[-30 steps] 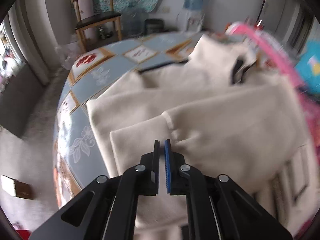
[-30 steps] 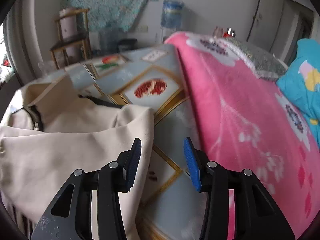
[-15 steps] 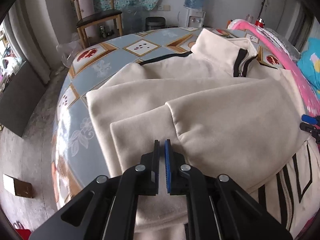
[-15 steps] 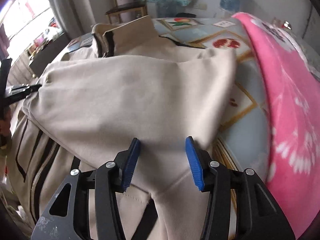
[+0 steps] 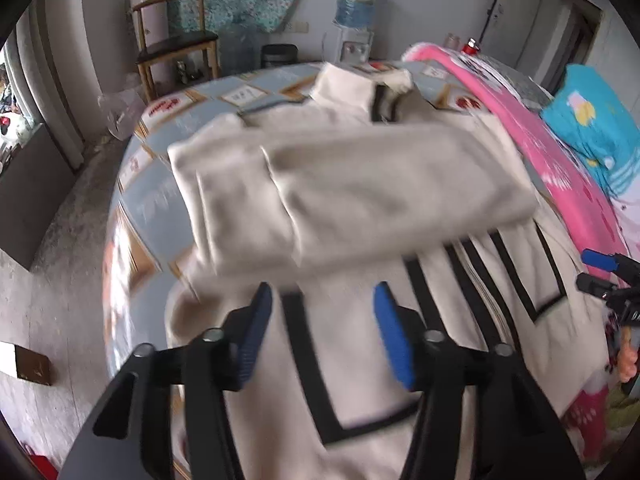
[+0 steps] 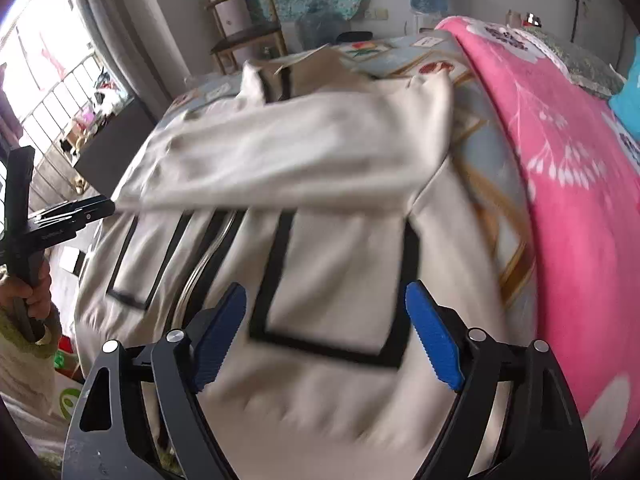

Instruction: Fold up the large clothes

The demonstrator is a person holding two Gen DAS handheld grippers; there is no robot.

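Note:
A cream jacket [image 5: 360,360] with black-edged pockets and a centre zip lies front up on the bed. Its sleeves [image 5: 360,184] are folded across the chest, and the collar [image 5: 352,88] points to the far side. My left gripper [image 5: 322,296] hovers over the jacket's lower left front; its jaws are opening with nothing between them. My right gripper [image 6: 325,296] hangs over the right pocket [image 6: 332,288], its jaws also opening wide and empty. Each gripper shows in the other view: the right gripper [image 5: 594,270] at the edge, the left gripper [image 6: 102,208] held by a hand.
The bed sheet [image 5: 156,200] is pale blue with gold-framed squares. A pink blanket [image 5: 540,128] and a teal pillow [image 5: 592,120] lie along the right side. A wooden chair [image 5: 176,44], a water dispenser [image 5: 354,12] and a small box [image 5: 28,364] stand on the floor beyond.
Both grippers drew back from the folded sleeves toward the jacket's lower front. The left jaws went from shut to open, and the right jaws spread wider.

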